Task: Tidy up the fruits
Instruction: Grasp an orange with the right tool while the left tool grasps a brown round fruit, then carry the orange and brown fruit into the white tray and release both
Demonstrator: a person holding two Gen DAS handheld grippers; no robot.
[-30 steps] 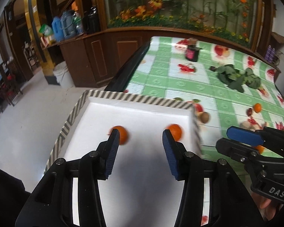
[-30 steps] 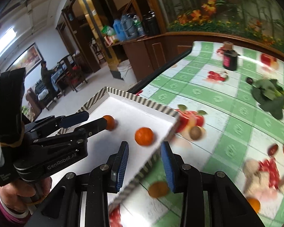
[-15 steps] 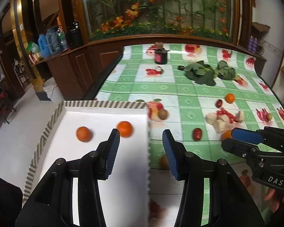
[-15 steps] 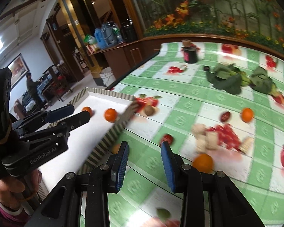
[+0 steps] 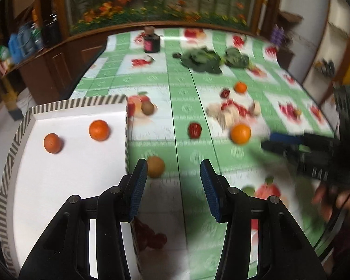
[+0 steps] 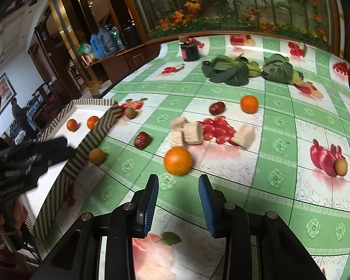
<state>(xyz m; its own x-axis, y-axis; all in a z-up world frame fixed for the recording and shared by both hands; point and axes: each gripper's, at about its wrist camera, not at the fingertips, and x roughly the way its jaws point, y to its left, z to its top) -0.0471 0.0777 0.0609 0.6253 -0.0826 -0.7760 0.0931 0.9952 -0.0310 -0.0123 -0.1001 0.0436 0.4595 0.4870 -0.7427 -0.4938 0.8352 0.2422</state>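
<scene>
Left wrist view: the left claw (image 5: 173, 175) is tilting down over the desk (image 5: 193, 107), released and empty, just right of the white tray (image 5: 65, 186) that is holding two oranges (image 5: 99, 130).

Right wrist view: the right claw (image 6: 177, 192) is angling down, released, just before one orange (image 6: 178, 160); another orange (image 6: 249, 103) is lying beyond, with two red dates (image 6: 142, 140) between it and the tray.

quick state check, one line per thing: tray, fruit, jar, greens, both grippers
tray: on table edge, holds two oranges
near orange: loose on table, ahead of right gripper
far orange: loose on table
dates: two, loose on table
jar: upright, lidded
greens: lying loose
left gripper: jaws open, empty
right gripper: jaws open, empty
</scene>
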